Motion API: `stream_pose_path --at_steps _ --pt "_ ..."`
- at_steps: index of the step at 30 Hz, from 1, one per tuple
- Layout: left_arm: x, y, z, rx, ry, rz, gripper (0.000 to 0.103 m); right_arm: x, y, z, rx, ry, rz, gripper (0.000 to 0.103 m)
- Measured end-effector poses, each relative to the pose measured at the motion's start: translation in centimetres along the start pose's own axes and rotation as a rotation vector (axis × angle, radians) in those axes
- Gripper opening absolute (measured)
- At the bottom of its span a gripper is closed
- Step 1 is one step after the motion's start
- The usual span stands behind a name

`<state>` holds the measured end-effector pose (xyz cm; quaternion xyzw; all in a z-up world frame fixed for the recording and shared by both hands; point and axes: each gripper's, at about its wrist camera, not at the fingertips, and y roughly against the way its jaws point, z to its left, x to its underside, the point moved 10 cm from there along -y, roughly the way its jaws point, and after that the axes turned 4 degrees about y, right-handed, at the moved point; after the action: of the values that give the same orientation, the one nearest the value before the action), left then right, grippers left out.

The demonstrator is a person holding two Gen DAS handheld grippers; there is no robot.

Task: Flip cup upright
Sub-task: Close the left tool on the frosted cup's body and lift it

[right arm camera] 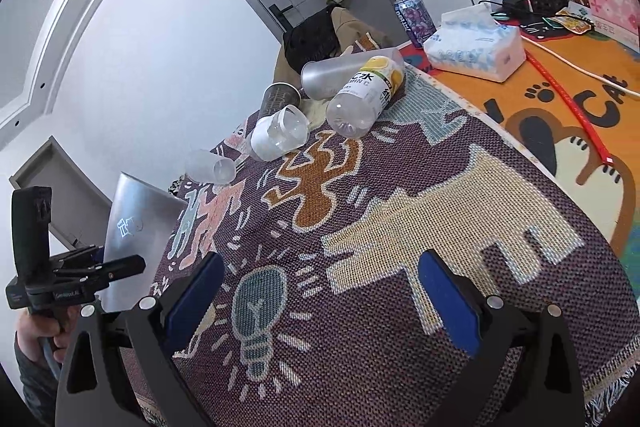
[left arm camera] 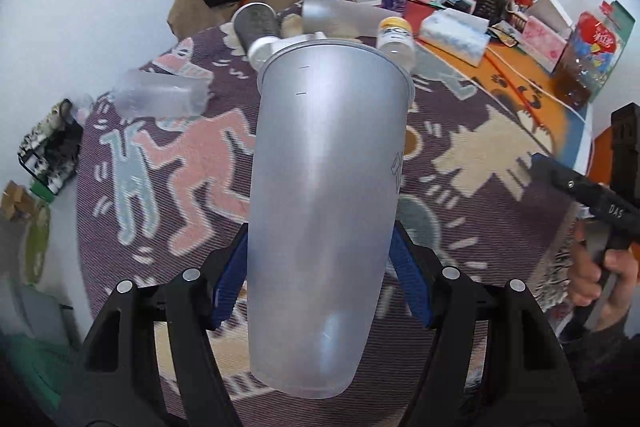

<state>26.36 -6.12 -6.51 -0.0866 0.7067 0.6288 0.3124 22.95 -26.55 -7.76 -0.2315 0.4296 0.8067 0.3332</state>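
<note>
A tall frosted grey plastic cup (left arm camera: 324,211) fills the middle of the left wrist view. My left gripper (left arm camera: 320,283) is shut on it, blue pads against its sides, and holds it above the patterned cloth (left arm camera: 180,163). Its rim points away from the camera and its closed base is near the lens. The same cup shows at the left edge of the right wrist view (right arm camera: 136,227), held by the left gripper (right arm camera: 76,271). My right gripper (right arm camera: 316,299) is open and empty over the cloth (right arm camera: 400,227).
Several cups and a bottle (right arm camera: 368,91) lie on their sides at the far end of the cloth: a frosted cup (right arm camera: 210,167), a white cup (right arm camera: 278,135), a dark cup (right arm camera: 280,99). A tissue pack (right arm camera: 474,43), a can (right arm camera: 414,13) and desk clutter stand at the right.
</note>
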Motion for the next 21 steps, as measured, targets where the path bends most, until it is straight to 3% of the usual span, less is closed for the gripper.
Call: stream_pose_path --at_steps 21 --pt "2.7 -5.8 -7.1 0.241 0.239 0.097 0.068 1.3 1.2 -3.7 0.017 -0.055 0.016 0.095"
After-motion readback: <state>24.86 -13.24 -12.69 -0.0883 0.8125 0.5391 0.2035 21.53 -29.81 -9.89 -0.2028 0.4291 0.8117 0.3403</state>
